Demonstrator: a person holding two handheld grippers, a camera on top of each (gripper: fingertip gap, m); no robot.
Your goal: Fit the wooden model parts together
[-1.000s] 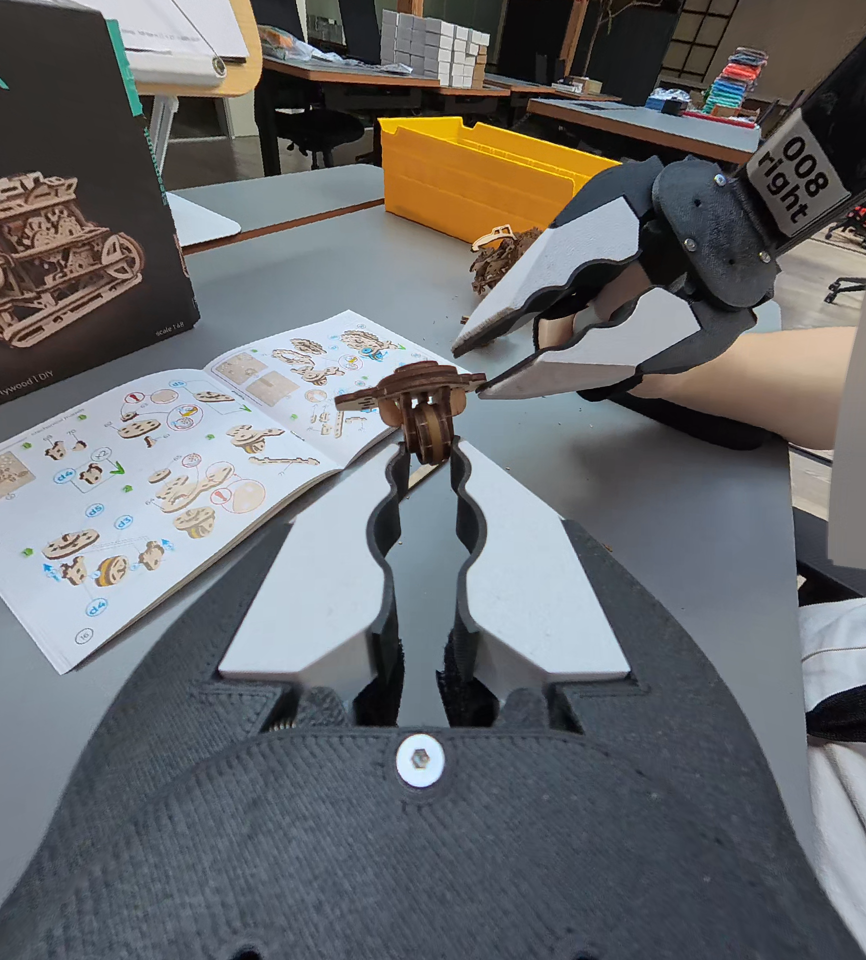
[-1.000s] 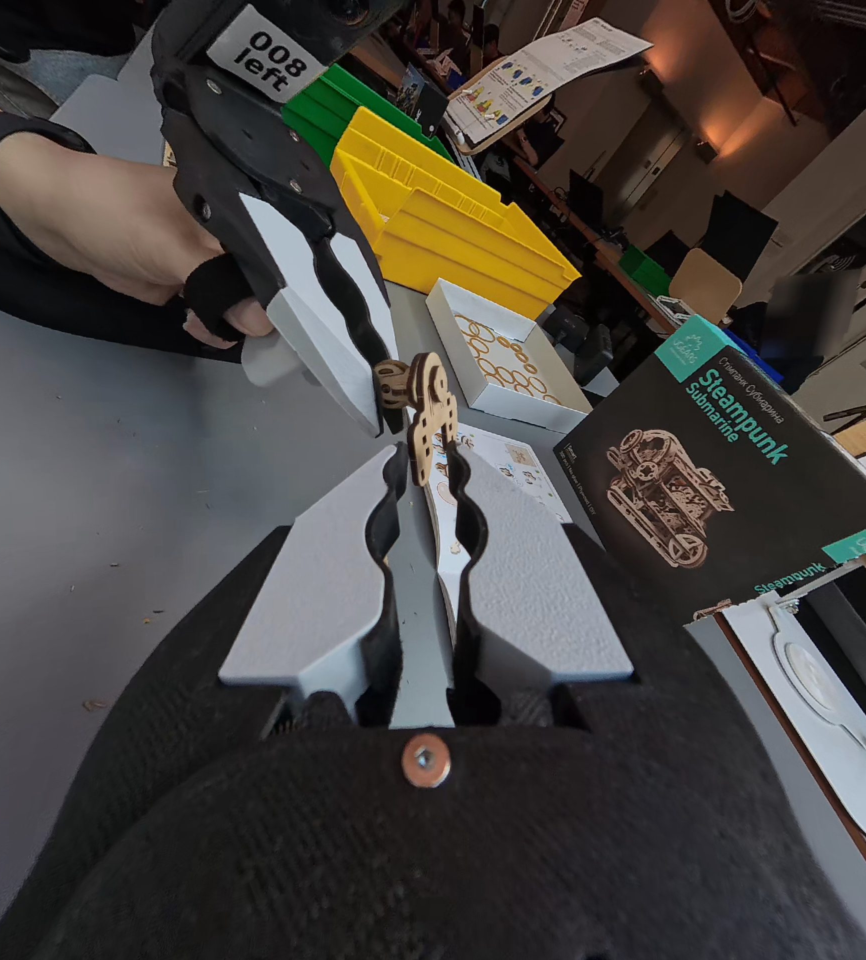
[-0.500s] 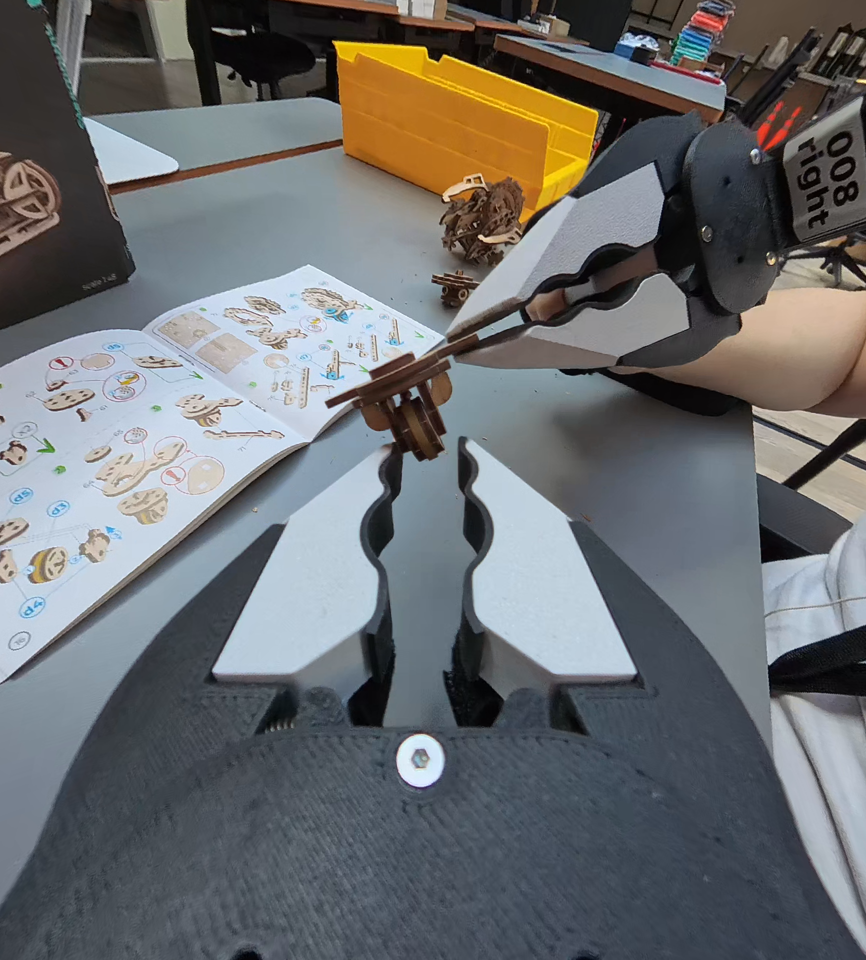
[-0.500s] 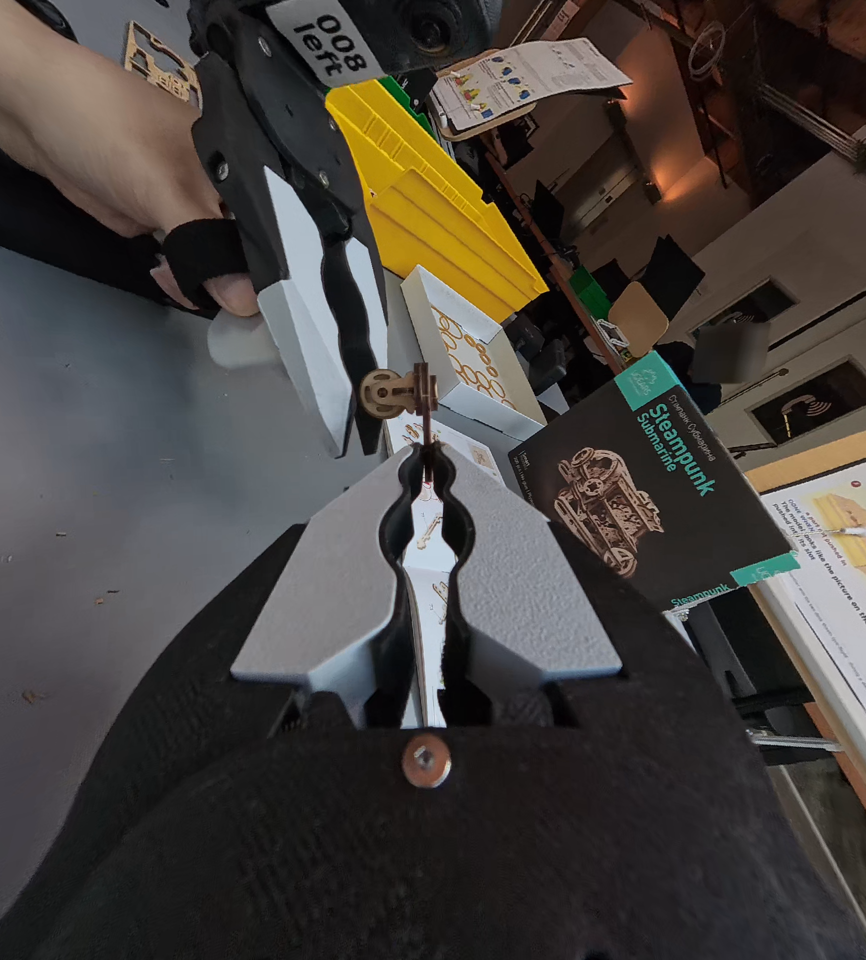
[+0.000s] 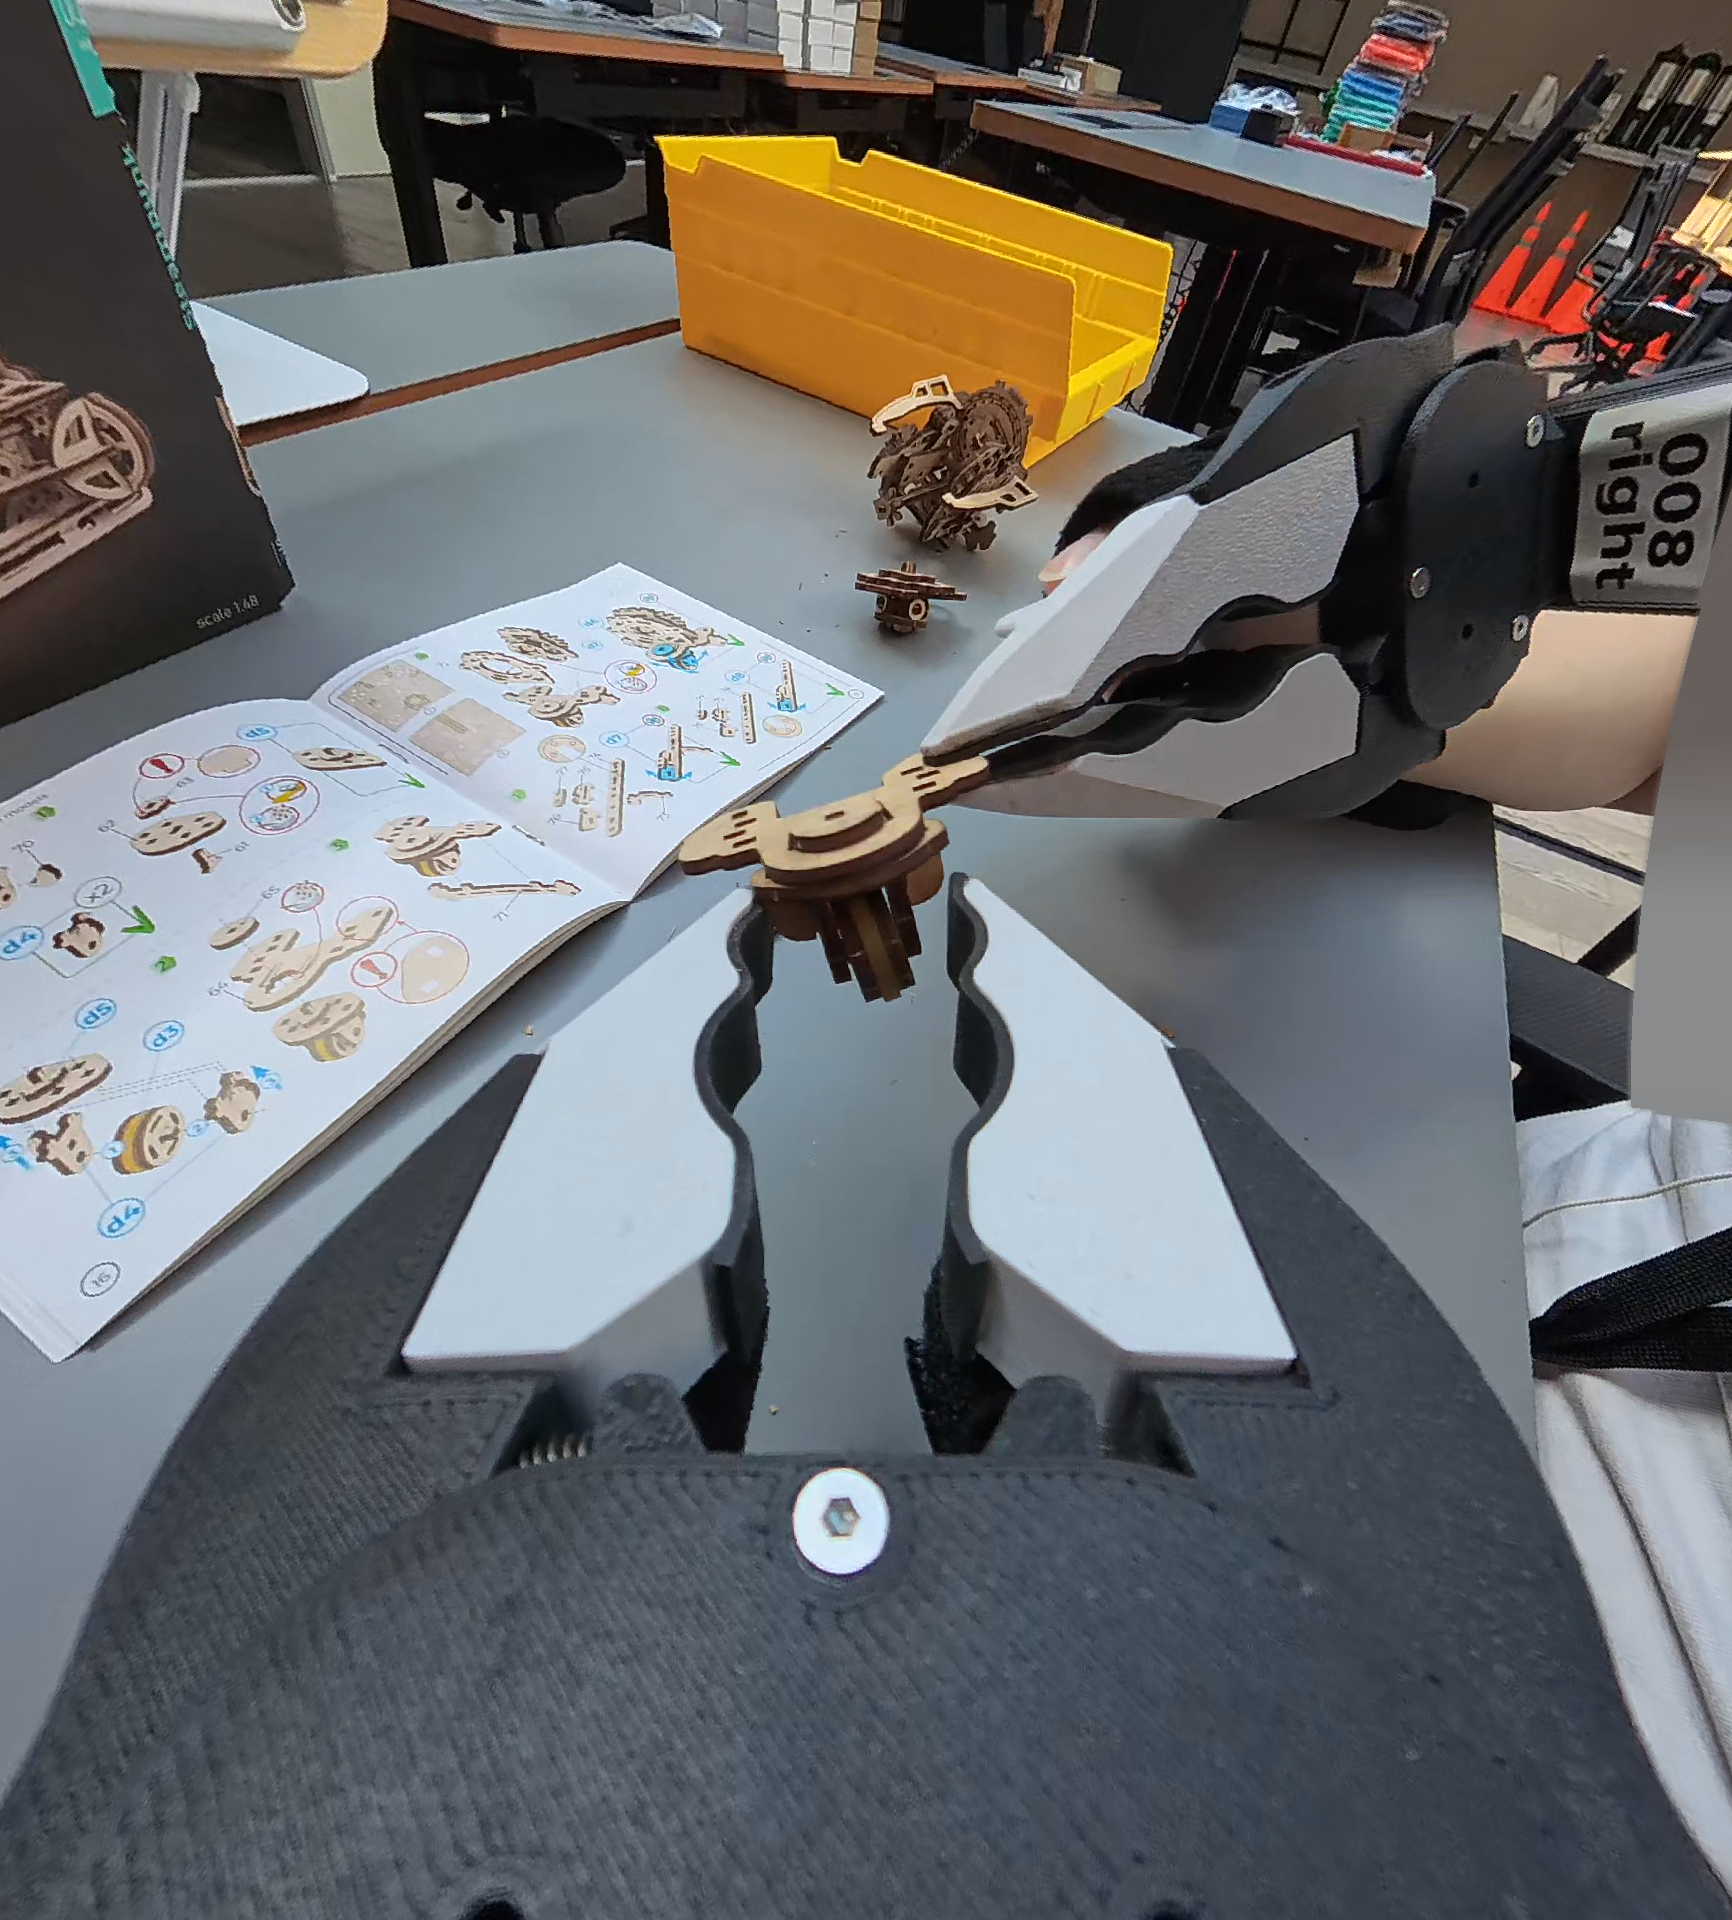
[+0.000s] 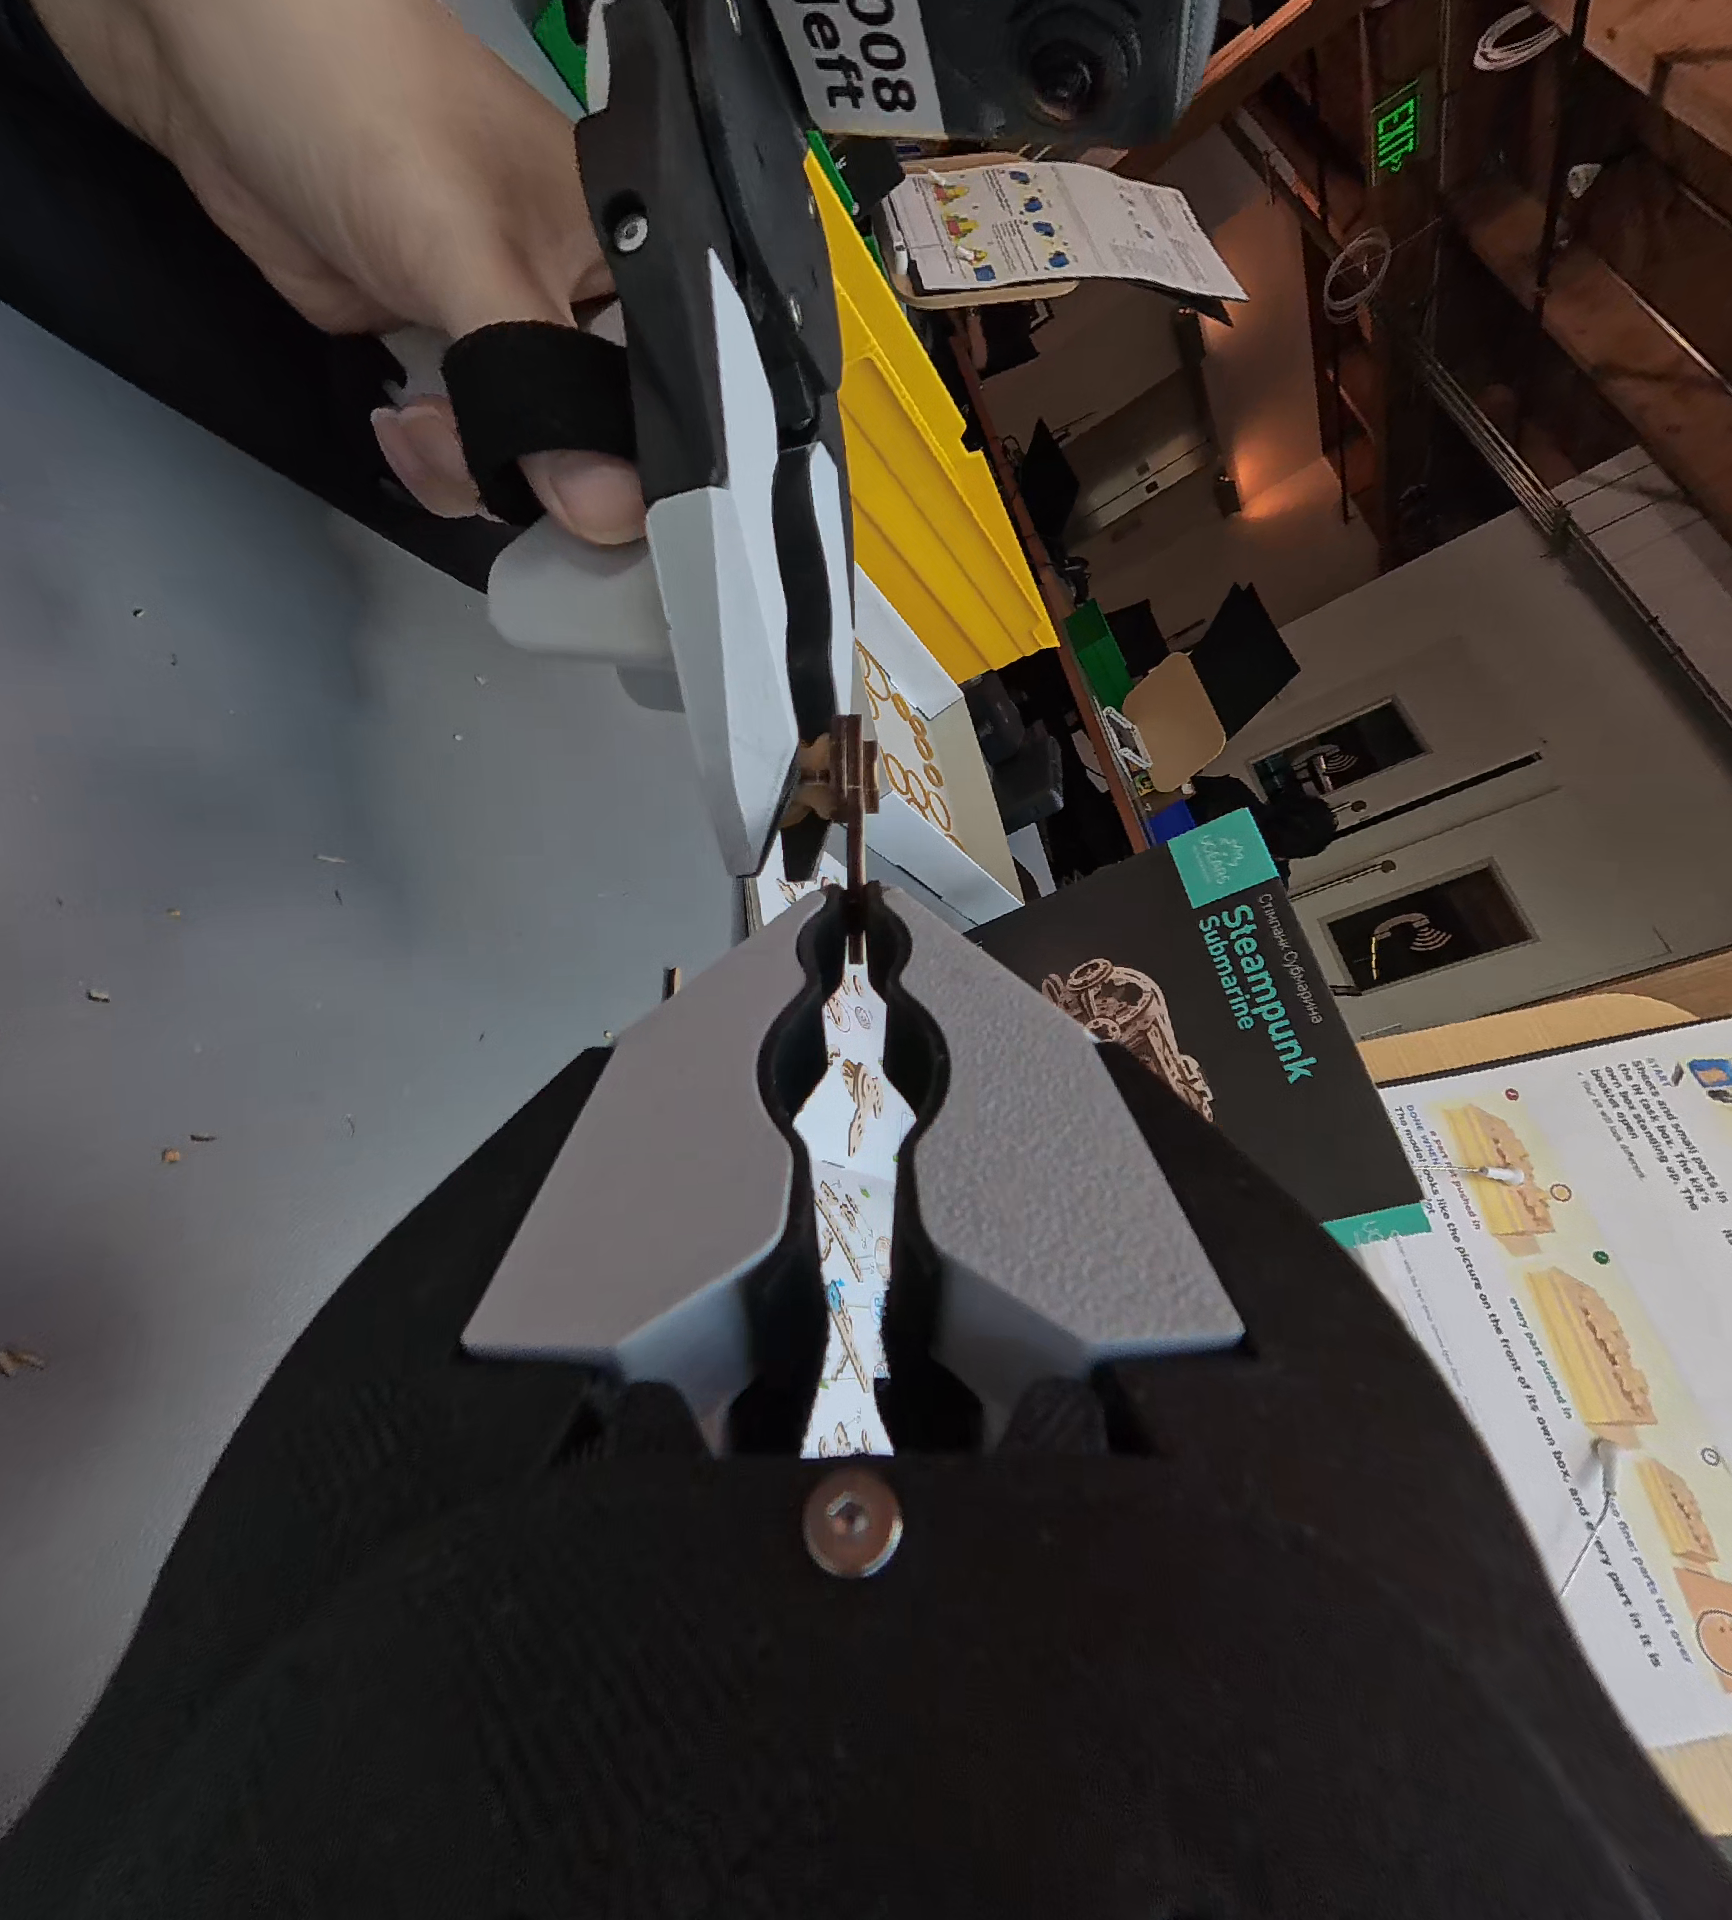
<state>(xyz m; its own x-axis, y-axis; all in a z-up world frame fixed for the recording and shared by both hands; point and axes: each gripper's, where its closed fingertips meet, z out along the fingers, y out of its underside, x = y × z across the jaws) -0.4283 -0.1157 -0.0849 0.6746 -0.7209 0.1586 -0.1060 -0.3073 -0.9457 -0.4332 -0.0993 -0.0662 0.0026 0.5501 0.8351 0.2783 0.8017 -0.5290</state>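
Plywood, thin and laser-cut, makes up the small wooden assembly (image 5: 820, 862) that hangs in the air above the grey surface (image 5: 1257, 987), and it looks light, stiff and brittle at its slots and tabs, so a grip on a flat face or the thicker hub seems safer than on a narrow tip. The right claw (image 5: 955, 764) is clamped on one flat arm of that piece, jaws nearly together, with the hub and its stacked discs hanging below. The left claw (image 5: 851, 914) has its jaws apart on either side of the hanging hub, holding nothing, though the right wrist view shows one finger right against it. On the surface lie an open instruction booklet (image 5: 322, 904), a larger finished wooden gear cluster (image 5: 950, 462) and a small wooden part (image 5: 906, 597) near it. The yellow bin (image 5: 903, 260) behind shows nothing inside from this angle, while a white tray (image 6: 929, 769) holds a punched wooden sheet
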